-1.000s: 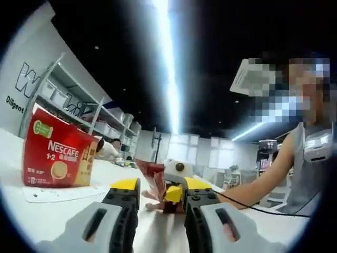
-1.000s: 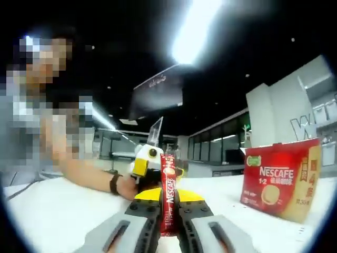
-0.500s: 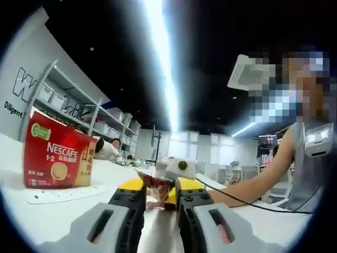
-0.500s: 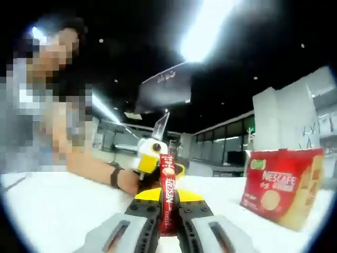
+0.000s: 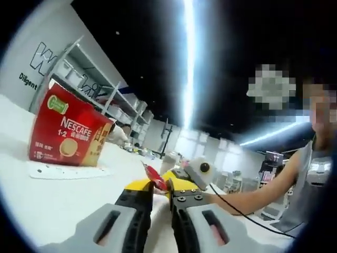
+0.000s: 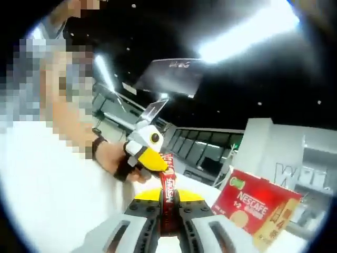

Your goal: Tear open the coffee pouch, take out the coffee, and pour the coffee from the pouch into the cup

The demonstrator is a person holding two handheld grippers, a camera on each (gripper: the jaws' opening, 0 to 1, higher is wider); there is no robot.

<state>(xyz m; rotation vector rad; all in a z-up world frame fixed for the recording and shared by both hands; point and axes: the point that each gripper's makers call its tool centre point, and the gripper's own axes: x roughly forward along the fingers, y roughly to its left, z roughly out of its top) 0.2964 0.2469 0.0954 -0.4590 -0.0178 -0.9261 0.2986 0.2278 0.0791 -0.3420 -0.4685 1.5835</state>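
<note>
We hold the coffee pouch (image 6: 168,185) upright between the closed jaws of the right gripper (image 6: 168,206), its red stick rising above the white table (image 6: 58,190); the left gripper (image 6: 149,156) reaches in and bites the pouch's top edge, and in the left gripper view its own jaws (image 5: 156,194) stand nearly together on a red corner of the pouch (image 5: 156,177); the Nescafé box (image 5: 67,133) sits well apart on a paper sheet (image 5: 63,172). We judge the tearing step in hand; next calls for pulling the two grips apart across the seal, without spilling.
</note>
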